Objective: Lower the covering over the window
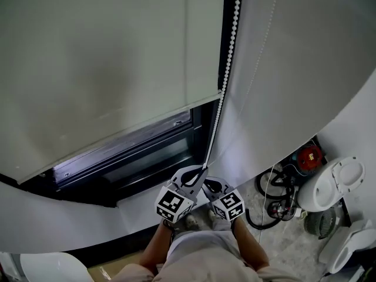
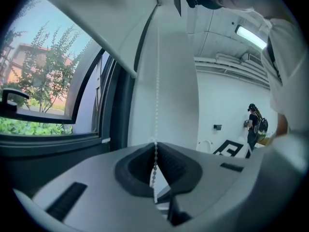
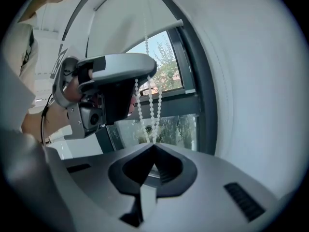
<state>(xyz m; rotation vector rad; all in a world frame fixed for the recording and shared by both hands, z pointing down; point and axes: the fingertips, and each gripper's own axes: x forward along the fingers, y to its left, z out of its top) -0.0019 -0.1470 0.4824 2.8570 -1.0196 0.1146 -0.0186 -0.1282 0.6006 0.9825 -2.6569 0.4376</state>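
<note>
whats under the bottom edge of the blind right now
Below the roller blind an uncovered strip of dark-framed window shows; the left gripper view shows trees and a building through it. The glass higher up is covered by the blind.

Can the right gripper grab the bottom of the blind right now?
Probably not yet. Nothing blocks the way, but the bottom edge of the blind sits higher up, and the right gripper has its fingers shut on the bead chain.
</note>
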